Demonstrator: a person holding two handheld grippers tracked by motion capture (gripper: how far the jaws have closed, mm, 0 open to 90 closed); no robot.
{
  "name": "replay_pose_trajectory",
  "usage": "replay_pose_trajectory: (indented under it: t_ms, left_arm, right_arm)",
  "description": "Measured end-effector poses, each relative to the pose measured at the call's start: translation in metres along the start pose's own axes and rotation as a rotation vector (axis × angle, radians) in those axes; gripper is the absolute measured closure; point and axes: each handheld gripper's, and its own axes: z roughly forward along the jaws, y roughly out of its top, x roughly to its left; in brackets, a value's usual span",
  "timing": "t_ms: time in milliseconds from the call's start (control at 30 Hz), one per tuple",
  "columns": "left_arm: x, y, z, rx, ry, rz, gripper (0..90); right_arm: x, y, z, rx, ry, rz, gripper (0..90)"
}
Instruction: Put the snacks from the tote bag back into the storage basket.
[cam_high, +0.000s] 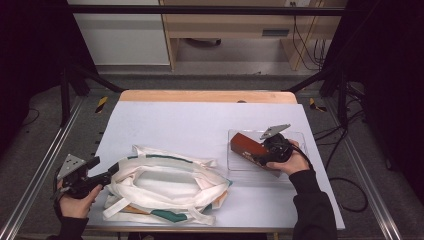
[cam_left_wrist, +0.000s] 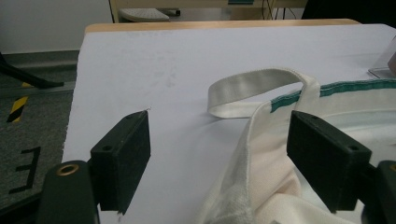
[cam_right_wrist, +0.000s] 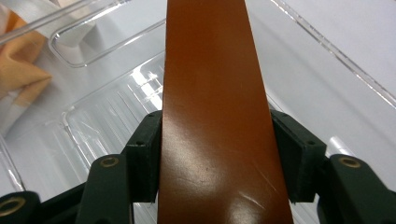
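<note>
I find no brand, label or number legible on anything on the table. The one mark I can make out is a black letter-like shape, resembling an E lying on its side, on the grey floor (cam_left_wrist: 28, 172) at the lower left of my left gripper view. Just above it lies a strip of yellow-and-black hazard tape (cam_left_wrist: 17, 108), without wording.

The person wears black sleeves (cam_high: 314, 200). Each claw (cam_right_wrist: 215, 158) has black block jaws, brass-ringed screw holes and a grey three-cornered plate (cam_high: 274, 131).
</note>
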Motion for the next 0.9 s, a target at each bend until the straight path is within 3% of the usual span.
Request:
replay_pose_trajectory:
  t_ms: [167, 633, 833, 900]
  left_arm:
    - [0.000, 0.000, 0.000, 0.001, -0.001, 0.002, 21.5]
    - [0.000, -0.001, 0.001, 0.003, -0.001, 0.000, 21.6]
    - [0.000, 0.000, 0.001, 0.003, -0.002, 0.000, 21.6]
    - [0.000, 0.000, 0.000, 0.001, -0.001, 0.002, 21.6]
  right_arm:
    - [0.001, 0.000, 0.004, 0.039, -0.014, 0.004, 41.8]
    - [0.000, -0.005, 0.009, 0.078, -0.022, 0.029, 40.4]
    - [0.001, -0.004, 0.000, 0.003, -0.034, 0.042, 38.2]
    - [0.002, -0.002, -0.010, -0.060, -0.063, 0.045, 39.8]
